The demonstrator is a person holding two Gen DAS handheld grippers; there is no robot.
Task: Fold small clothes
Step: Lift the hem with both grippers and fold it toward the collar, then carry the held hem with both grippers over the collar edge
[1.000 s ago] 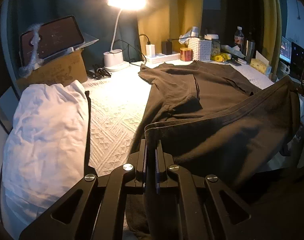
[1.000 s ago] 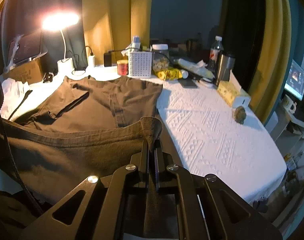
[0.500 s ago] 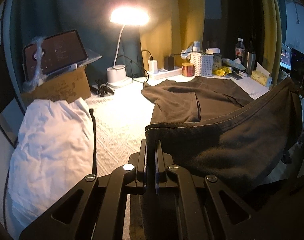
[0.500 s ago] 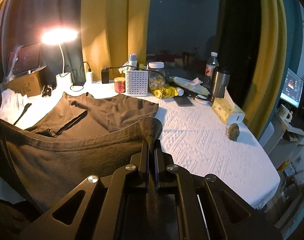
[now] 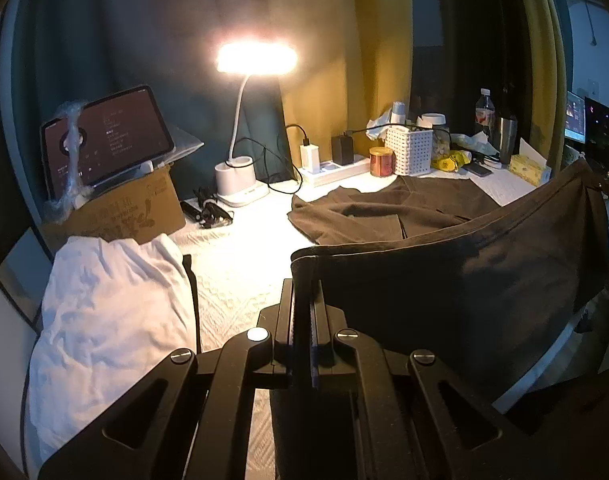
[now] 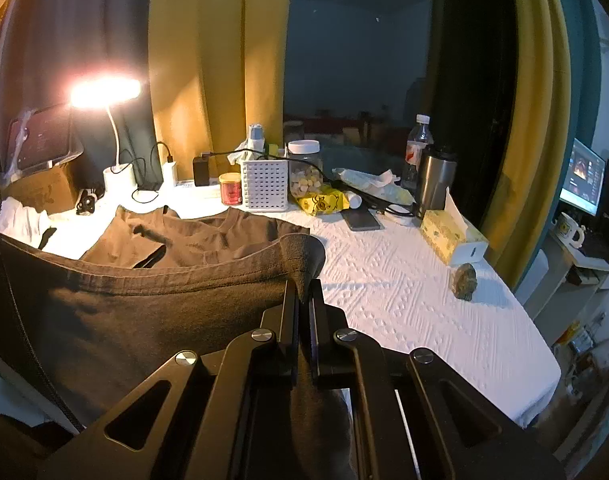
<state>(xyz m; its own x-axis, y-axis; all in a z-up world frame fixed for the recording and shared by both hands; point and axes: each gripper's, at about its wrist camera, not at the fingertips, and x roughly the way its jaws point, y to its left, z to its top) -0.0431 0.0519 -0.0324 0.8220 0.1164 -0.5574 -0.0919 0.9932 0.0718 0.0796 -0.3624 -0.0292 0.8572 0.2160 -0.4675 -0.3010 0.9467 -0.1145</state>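
Note:
A dark brown T-shirt (image 5: 384, 212) lies on the white textured tablecloth (image 5: 240, 264), its collar end toward the lamp. Its near hem (image 5: 456, 280) is lifted off the table and stretched between both grippers. My left gripper (image 5: 304, 284) is shut on the hem's left corner. In the right wrist view the same shirt (image 6: 192, 236) spreads behind the raised hem (image 6: 156, 304), and my right gripper (image 6: 303, 292) is shut on the hem's right corner. The lifted cloth hides the shirt's middle.
A pile of white clothes (image 5: 108, 312) lies at the left by a cardboard box (image 5: 116, 212) bearing a tablet. A lit desk lamp (image 5: 240, 184), white basket (image 6: 264, 186), jar, bottle, steel flask (image 6: 434, 180), tissue box (image 6: 452, 236) and a small stone (image 6: 464, 276) line the back and right.
Both grippers have risen with the hem, lifting more of the shirt off the table. The far part of the shirt now sits lower and smaller in both views.

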